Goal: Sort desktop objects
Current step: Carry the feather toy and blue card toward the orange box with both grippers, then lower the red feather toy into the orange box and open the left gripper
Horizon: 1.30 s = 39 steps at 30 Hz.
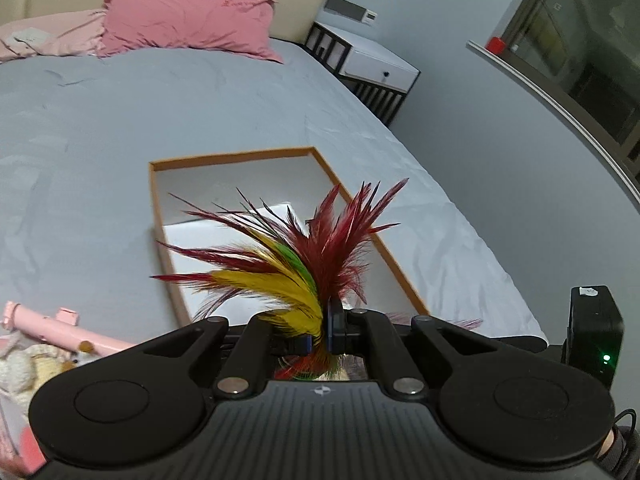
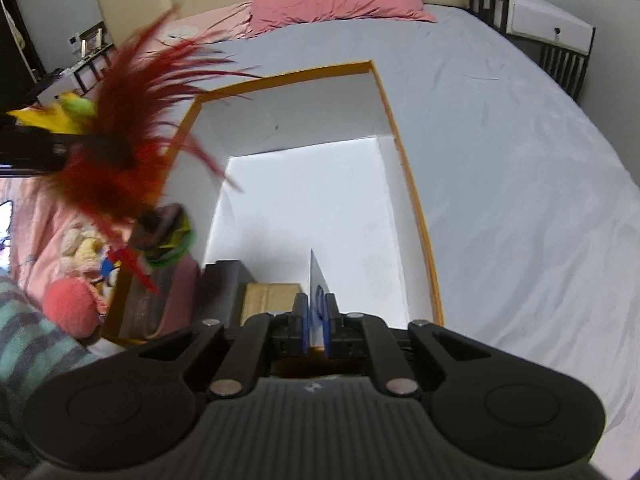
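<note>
A feather shuttlecock with red, yellow and green plumes is clamped in my left gripper, which is shut on it near the feather roots. It hangs over the near end of an orange-rimmed white box on the grey bed. In the right wrist view the same shuttlecock hovers by the box's left wall, its round base hanging down. My right gripper is low inside the box. A thin white card with blue print stands between its pads, which are a narrow gap apart and wider than the card.
A black case and a brown carton lie in the box's near end. Plush toys and a pink ball are heaped left of the box. Pink pillows and a white nightstand are at the far end.
</note>
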{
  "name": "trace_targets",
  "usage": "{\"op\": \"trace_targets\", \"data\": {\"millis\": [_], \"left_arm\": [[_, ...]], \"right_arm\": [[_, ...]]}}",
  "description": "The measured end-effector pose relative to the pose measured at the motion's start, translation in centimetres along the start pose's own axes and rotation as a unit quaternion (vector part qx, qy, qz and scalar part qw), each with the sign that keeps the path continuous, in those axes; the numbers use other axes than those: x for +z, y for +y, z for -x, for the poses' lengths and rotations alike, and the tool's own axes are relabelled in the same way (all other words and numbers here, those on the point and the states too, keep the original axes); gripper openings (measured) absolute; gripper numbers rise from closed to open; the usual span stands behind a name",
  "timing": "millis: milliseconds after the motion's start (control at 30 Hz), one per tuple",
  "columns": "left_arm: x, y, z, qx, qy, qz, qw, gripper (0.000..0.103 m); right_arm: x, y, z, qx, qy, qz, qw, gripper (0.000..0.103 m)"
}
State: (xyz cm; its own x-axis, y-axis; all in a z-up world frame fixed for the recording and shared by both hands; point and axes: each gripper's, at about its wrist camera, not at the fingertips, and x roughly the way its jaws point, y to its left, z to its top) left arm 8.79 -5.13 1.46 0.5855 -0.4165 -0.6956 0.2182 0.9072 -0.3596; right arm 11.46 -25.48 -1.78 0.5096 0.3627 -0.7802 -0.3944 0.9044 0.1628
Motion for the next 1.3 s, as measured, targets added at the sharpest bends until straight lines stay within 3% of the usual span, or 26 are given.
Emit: {"op": "trace_targets", "data": {"millis": [100,267,367,700,900,1300], "left_arm": [[0.3,-0.5,-0.7,-0.014,0.002,-0.002,0.9999,0.007],[1.5,-2.3,-2.2,-0.037,-0.003,-0.011,0.9992,0.007],[2.0,-3.9,-3.7,-0.05,0.001,-0.024,0.9985,0.007],[-0.2,-6.6,-9.7,-0.061,0.074,-0.062,0.9934,0.007],[-1.6,-7.2,-11.3,-0.063,0.111,-0.076,0.9889,0.008],[-1.8,-7.0,-8.9,-0.063,0.1,-0.07,0.9905,0.014]], "right_arm": [[0.0,-0.1,1.4,0.004,-0.02,0.002,1.0,0.028],[0.4,-2.2,4.4,-0.047,-0.084,-0.039,0.995,0.029],[0.3,-3.6,4.7,-0.086,-0.096,-0.057,0.99,0.03],[-0.8,-5.1,3.8,-0.074,-0.086,-0.09,0.989,0.03],[-1.1,-5.2,3.8,-0.084,-0.081,-0.082,0.99,0.031],[-1.6,-4.6,4.9,-0.094,-0.084,-0.081,0.989,0.033]]}}
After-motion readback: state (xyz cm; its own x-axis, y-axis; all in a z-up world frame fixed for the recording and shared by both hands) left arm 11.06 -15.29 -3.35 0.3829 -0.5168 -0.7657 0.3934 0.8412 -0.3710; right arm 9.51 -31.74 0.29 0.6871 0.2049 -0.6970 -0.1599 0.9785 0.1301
